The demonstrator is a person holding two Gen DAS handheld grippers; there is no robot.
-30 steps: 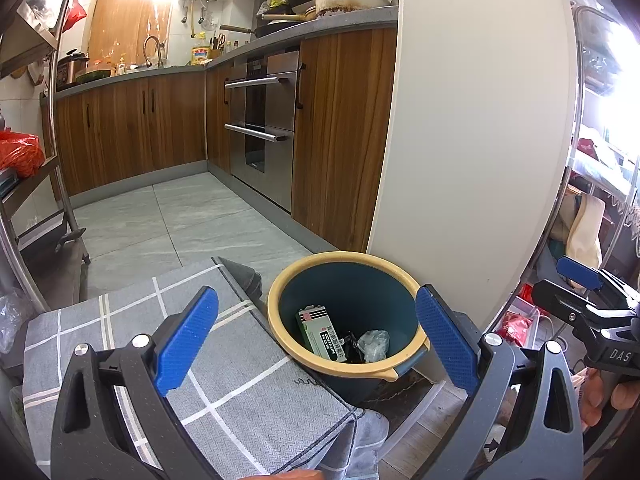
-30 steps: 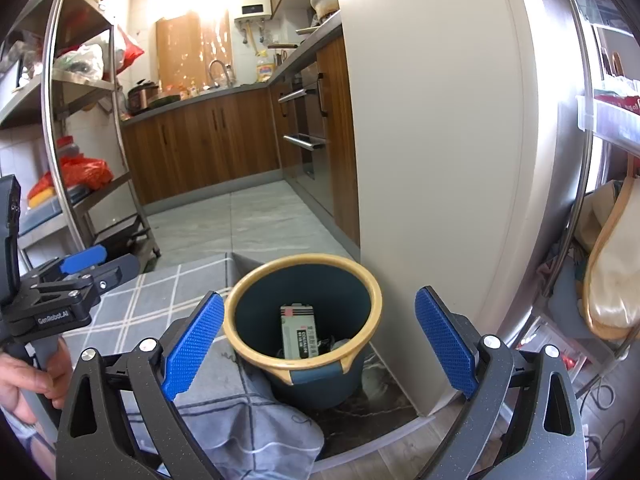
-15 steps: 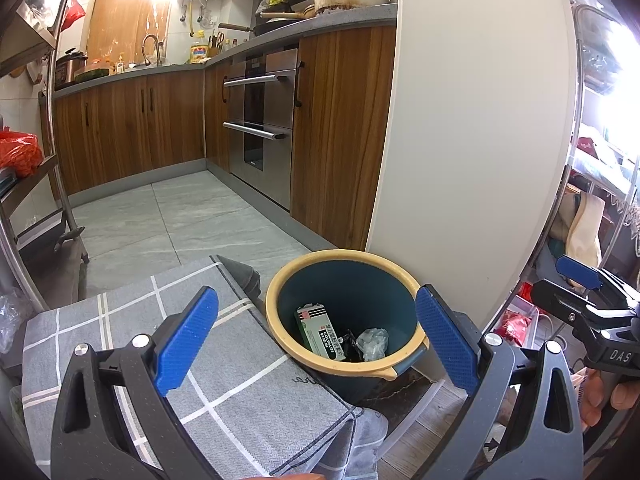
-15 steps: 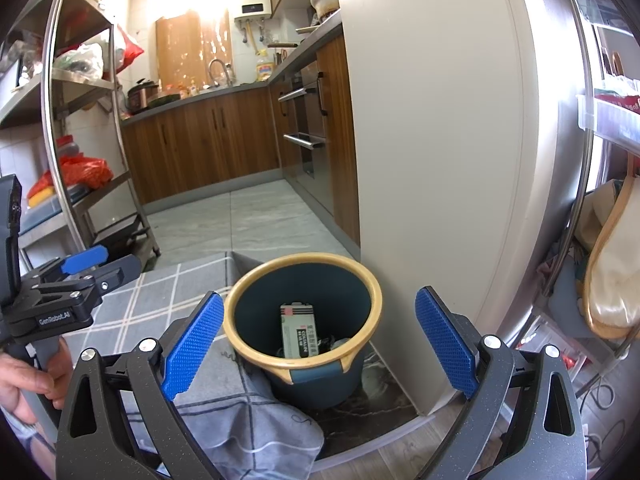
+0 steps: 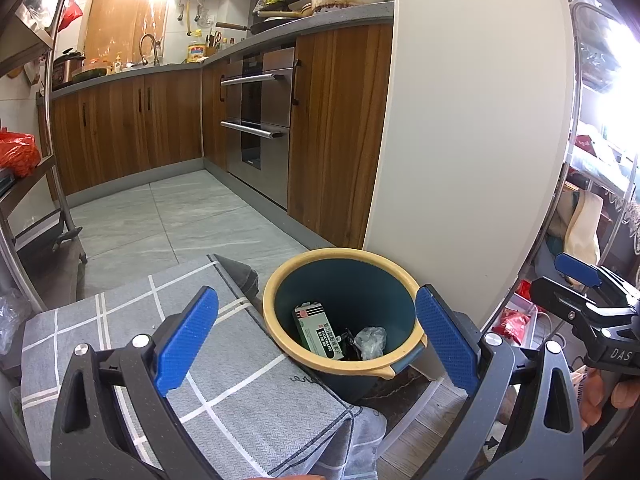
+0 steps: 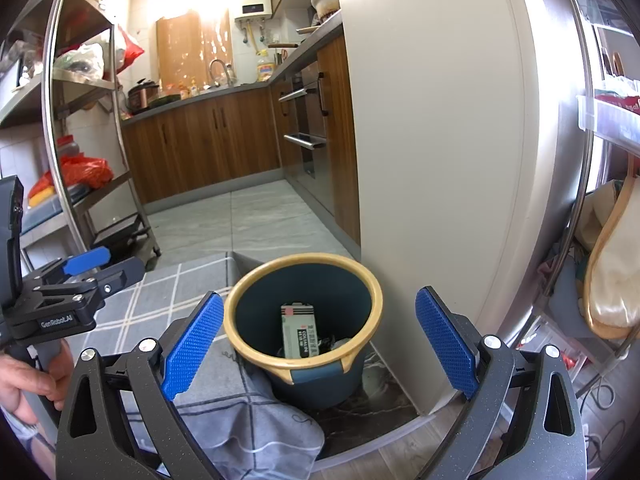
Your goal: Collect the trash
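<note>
A dark teal trash bin with a yellow rim (image 5: 408, 280) (image 6: 374, 284) stands on the floor by a white wall corner. Inside lie a green and white carton (image 5: 318, 330) (image 6: 298, 330) and a crumpled clear wrapper (image 5: 370, 342). My left gripper (image 5: 316, 336) is open and empty, held above and before the bin. My right gripper (image 6: 320, 334) is open and empty too, with the bin between its blue pads. The right gripper also shows at the right edge of the left wrist view (image 5: 588, 296), and the left gripper shows at the left of the right wrist view (image 6: 72, 284).
A grey checked cloth (image 5: 224, 372) (image 6: 168, 296) covers a surface left of the bin. Wooden kitchen cabinets (image 5: 132, 124) and an oven (image 5: 260, 120) stand behind. A metal shelf rack (image 6: 80, 128) is at the left, and a cluttered rack (image 6: 600, 208) at the right.
</note>
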